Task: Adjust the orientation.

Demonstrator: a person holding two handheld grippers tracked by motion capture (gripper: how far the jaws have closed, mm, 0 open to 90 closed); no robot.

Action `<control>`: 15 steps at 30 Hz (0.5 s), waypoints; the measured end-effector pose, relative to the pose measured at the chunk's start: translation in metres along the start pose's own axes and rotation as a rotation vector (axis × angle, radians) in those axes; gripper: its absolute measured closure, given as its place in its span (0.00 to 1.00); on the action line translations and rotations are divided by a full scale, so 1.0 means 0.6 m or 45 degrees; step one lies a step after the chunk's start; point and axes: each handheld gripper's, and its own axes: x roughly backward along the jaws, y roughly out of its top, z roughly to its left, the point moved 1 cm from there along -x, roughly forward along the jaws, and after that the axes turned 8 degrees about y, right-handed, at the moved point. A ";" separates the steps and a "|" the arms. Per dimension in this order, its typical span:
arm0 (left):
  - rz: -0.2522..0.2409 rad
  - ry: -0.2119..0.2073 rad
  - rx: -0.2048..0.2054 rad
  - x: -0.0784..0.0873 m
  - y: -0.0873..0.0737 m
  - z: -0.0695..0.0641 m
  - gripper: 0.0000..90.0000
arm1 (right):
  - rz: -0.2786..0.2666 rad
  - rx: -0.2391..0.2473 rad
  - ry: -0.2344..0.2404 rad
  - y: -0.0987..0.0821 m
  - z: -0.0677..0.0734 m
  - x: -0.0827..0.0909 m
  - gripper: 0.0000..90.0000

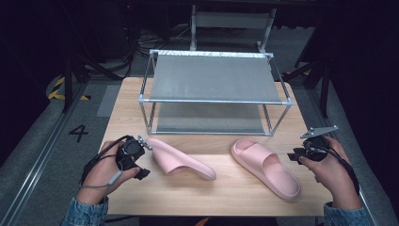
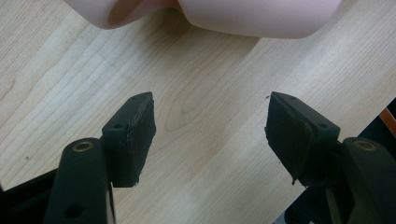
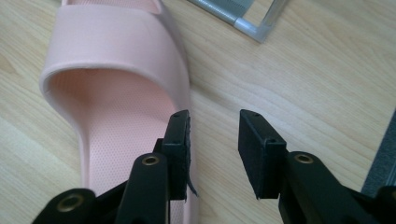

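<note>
Dark room, cables on the floor behind; light wooden table (image 1: 235, 193) in the middle. Two-tier metal shoe rack (image 1: 214, 75) with grey fabric shelves stands at the far half of the table, both shelves bare.

Two pink slides lie on the wood in front of the rack, well apart from each other. Left slipper (image 1: 181, 160) is tipped onto its side (strap opening faces the near edge). Right slipper (image 1: 266, 167) lies flat, sole down, toe toward the rack.

Left gripper (image 1: 141, 157): held just beside the heel end of the left slipper. Its own view shows both jaws spread wide over bare wood, nothing between them, slipper (image 2: 224, 16) ahead of the tips. Released.

Right gripper (image 1: 296, 155): near the right slipper, not touching. In its own view the jaws are parted, gap over bare wood just beside the slipper's (image 3: 112, 88) edge, rack foot (image 3: 250, 23) beyond. Released.
</note>
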 end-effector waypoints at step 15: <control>-0.119 -0.051 -0.024 0.024 0.010 -0.002 0.64 | 0.046 -0.053 0.054 -0.011 0.001 -0.005 0.76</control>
